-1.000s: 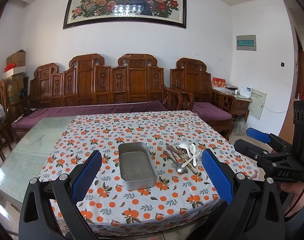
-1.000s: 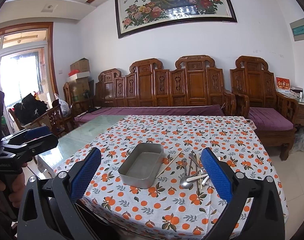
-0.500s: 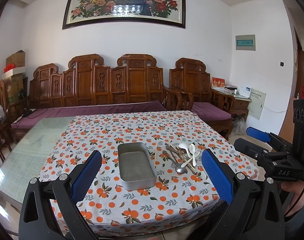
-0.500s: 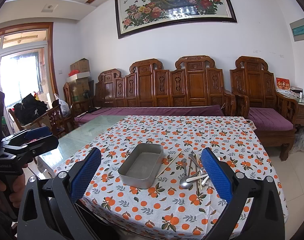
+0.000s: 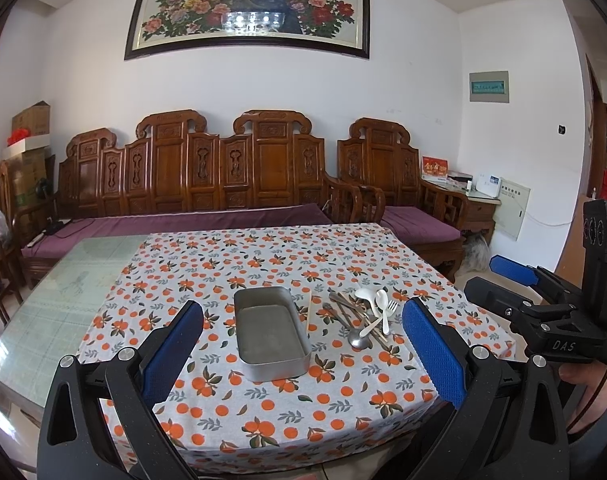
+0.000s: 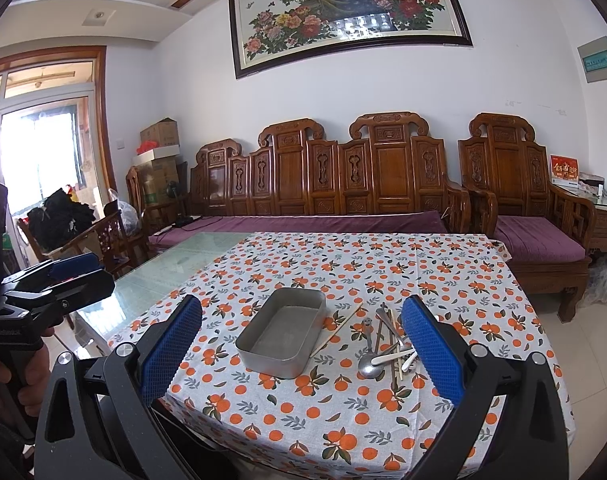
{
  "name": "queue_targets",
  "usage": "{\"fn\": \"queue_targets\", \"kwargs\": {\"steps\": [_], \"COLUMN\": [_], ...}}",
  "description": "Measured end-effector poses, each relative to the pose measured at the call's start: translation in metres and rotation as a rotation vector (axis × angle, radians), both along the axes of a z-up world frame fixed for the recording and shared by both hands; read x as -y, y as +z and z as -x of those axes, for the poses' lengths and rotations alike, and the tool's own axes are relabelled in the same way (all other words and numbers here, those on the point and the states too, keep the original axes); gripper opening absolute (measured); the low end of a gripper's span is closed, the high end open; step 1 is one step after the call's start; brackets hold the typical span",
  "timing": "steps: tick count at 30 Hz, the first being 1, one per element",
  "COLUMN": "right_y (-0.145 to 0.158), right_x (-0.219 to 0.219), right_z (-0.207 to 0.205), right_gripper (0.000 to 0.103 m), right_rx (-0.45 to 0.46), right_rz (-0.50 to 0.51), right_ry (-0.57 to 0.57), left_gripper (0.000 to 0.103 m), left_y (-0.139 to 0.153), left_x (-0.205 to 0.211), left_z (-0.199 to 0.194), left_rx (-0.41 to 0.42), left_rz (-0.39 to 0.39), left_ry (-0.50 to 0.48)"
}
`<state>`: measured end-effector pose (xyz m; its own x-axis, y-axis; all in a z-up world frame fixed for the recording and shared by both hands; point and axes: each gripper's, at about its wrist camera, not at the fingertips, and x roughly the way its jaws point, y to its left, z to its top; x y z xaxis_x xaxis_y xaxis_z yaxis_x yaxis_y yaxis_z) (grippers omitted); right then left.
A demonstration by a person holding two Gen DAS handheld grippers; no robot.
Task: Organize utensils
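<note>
While both hover level, left gripper [image 5: 302, 344] and right gripper [image 6: 302, 342] gape empty.

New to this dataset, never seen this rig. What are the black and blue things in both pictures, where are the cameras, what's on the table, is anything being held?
No robot arm here: a person carries a hand-held gripper in each hand, and each has a fisheye camera looking forward along its two blue-padded fingers. One picture is from the left hand-held gripper, the other from the right hand-held gripper; each also catches the other at its edge. Both are open, holding nothing, short of the table. On the orange-print tablecloth sits an empty metal tray. To its right lie one loose chopstick and a pile of utensils: metal and white spoons, a white fork, more chopsticks.
</note>
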<state>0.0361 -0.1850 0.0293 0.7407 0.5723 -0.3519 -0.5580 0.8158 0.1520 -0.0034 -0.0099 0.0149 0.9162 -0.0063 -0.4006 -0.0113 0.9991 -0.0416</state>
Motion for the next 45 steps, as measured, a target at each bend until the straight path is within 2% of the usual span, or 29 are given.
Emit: {"fn": "queue_targets", "kwargs": {"steps": [21, 34, 45], "right_y": [0.003, -0.03, -0.065], "right_x": [0.006, 0.009, 0.014], "right_z": [0.0, -0.024, -0.059], "right_gripper": [0.1, 0.1, 0.084], "right_rx": [-0.006, -0.065, -0.139], "right_rz": [-0.002, 0.033, 0.069], "right_ry": [-0.003, -0.049, -0.068], "left_gripper": [0.096, 0.096, 0.096], "left_y": [0.008, -0.03, -0.059], "left_x": [0.005, -0.002, -0.003], "left_z": [-0.004, -0.03, -0.071], "left_rx": [-0.009, -0.094, -0.177], "left_rz": [0.002, 0.001, -0.008], "left_ry": [-0.004, -0.006, -0.031]}}
